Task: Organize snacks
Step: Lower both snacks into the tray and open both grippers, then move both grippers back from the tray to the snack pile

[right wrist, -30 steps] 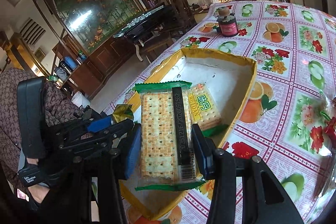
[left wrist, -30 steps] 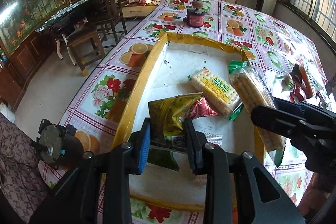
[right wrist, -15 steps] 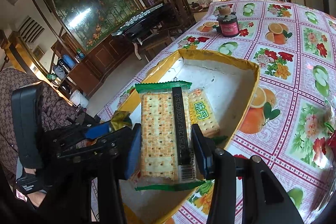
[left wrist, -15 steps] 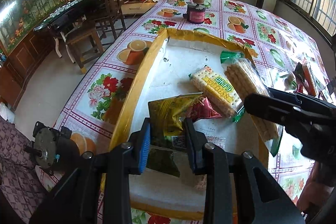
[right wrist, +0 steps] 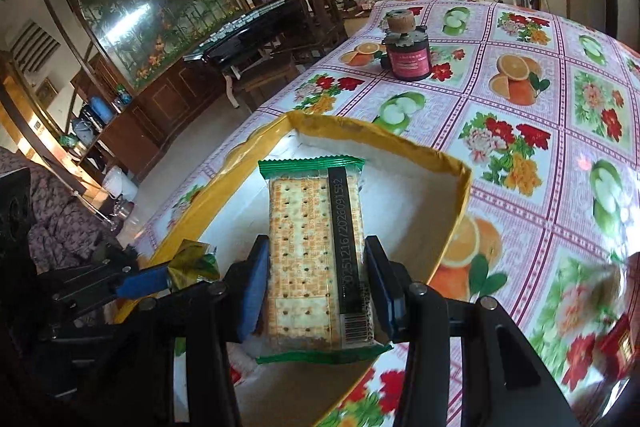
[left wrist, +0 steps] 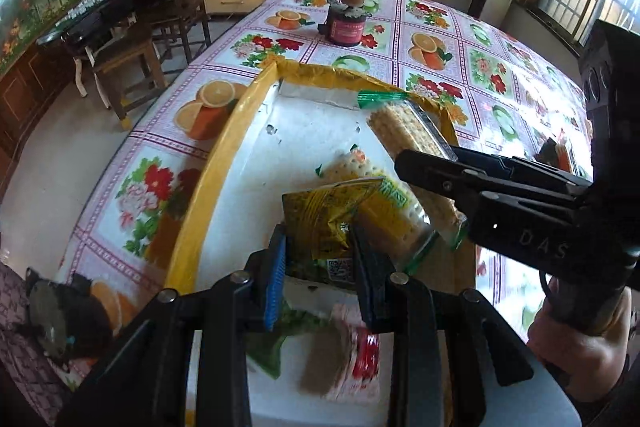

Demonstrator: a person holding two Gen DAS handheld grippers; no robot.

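Note:
In the left wrist view my left gripper [left wrist: 318, 255] is shut on a yellow-green snack pouch [left wrist: 324, 219], held over the white tray with a yellow rim [left wrist: 224, 163]. A yellow-labelled cracker pack [left wrist: 390, 203] lies in the tray just behind the pouch. My right gripper [right wrist: 314, 287] is shut on a long clear cracker pack with green ends [right wrist: 308, 247], held above the tray's [right wrist: 460, 203] near part. In the left view that pack [left wrist: 408, 131] sticks out past the right gripper's fingers [left wrist: 440, 167]. The left gripper's blue pad [right wrist: 148, 281] and its pouch [right wrist: 192, 259] show at the lower left of the right view.
A dark red jar [left wrist: 346, 25] [right wrist: 408, 57] stands on the flowered tablecloth beyond the tray. Blurred green and red wrappers [left wrist: 344, 359] lie under my left gripper. More snacks [left wrist: 556, 155] sit at the table's right. A grey round device [left wrist: 52, 319] rests at the near-left corner; chairs stand left.
Both grippers moved forward over the tray with their packs still held. The lying cracker pack is now partly hidden behind the yellow pouch, and new wrappers show beneath the left gripper.

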